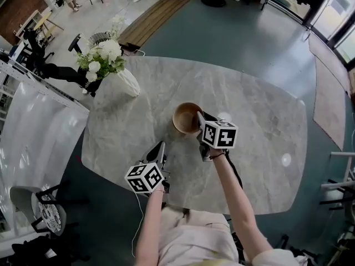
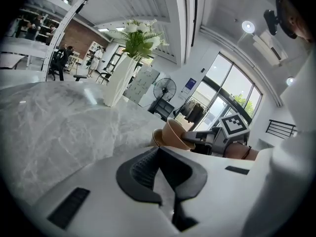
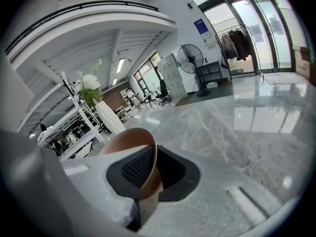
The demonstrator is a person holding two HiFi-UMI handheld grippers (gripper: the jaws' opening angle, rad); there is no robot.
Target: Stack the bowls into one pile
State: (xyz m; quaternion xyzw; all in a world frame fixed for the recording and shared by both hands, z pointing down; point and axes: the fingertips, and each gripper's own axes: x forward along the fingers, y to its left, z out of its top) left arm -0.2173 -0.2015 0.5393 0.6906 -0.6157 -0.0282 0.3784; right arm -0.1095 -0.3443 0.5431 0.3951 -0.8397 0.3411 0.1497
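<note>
Bowls point(image 1: 187, 118) two, tongs point(image 3: 145, 168) two, vase point(image 1: 128, 82) one

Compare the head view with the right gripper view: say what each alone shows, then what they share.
Head view only: the left gripper and the whole table. Right gripper view only: the right gripper shut on the bowl at its rim, and a fan. Both: the bowl, the vase, the table.

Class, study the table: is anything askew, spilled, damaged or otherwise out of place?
The brown bowl is askew: the right gripper clamps its rim and it tilts instead of sitting flat on the marble table. Nothing looks spilled or broken; the flower vase stands upright.
</note>
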